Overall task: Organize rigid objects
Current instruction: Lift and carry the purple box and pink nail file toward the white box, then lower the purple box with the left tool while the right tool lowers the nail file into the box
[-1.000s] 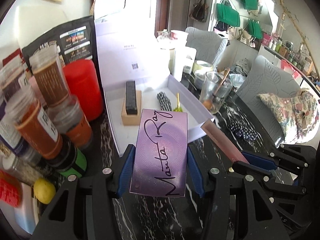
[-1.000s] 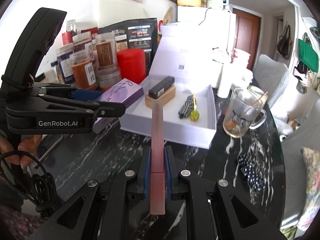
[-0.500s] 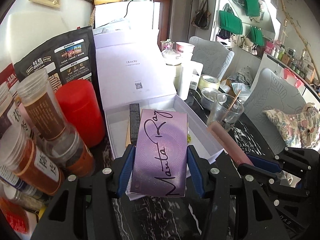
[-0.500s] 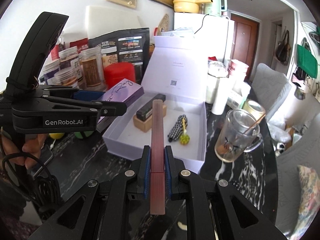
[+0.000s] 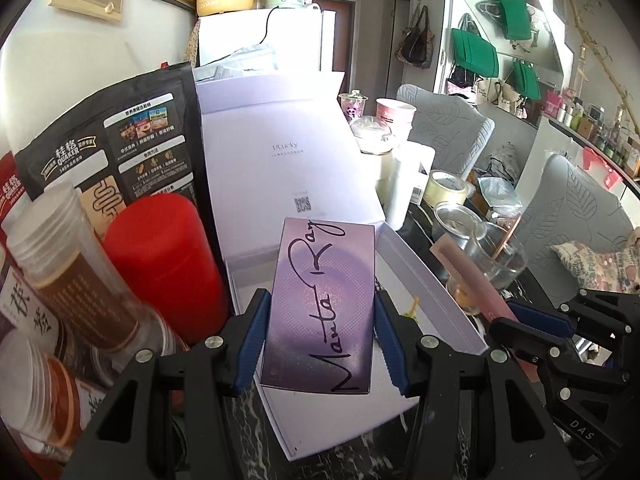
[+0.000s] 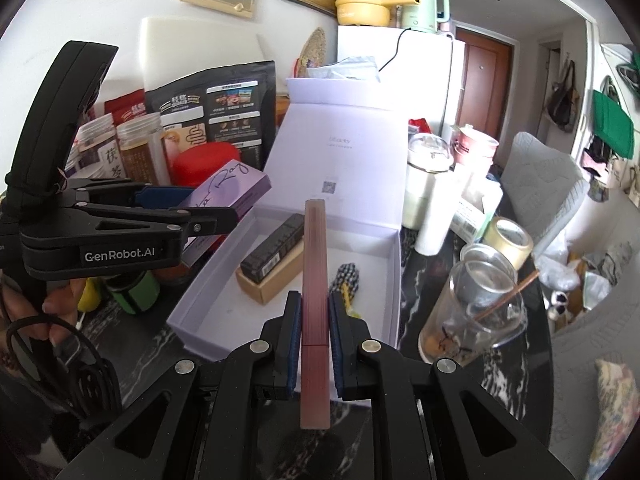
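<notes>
My left gripper (image 5: pixel 322 340) is shut on a purple "Manta Ray" box (image 5: pixel 324 304) and holds it over the left end of the open white gift box (image 5: pixel 436 280). It also shows in the right wrist view (image 6: pixel 228 194). My right gripper (image 6: pixel 314 332) is shut on a long pink stick box (image 6: pixel 315 280), held over the gift box's front edge (image 6: pixel 280 356). Inside the gift box lie a black bar on a tan block (image 6: pixel 272 252) and a checkered item with a green-yellow ball (image 6: pixel 346 284).
Jars (image 5: pixel 68 264), a red canister (image 5: pixel 160 256) and a black oats bag (image 5: pixel 112 148) crowd the left. A glass mug (image 6: pixel 476 316), tape roll (image 6: pixel 508 240) and white cups (image 6: pixel 432 200) stand right of the box. The upright lid (image 5: pixel 280 160) is behind.
Both grippers have moved forward and up towards the gift box; the purple box now hangs over its left end and the pink stick over its front edge.
</notes>
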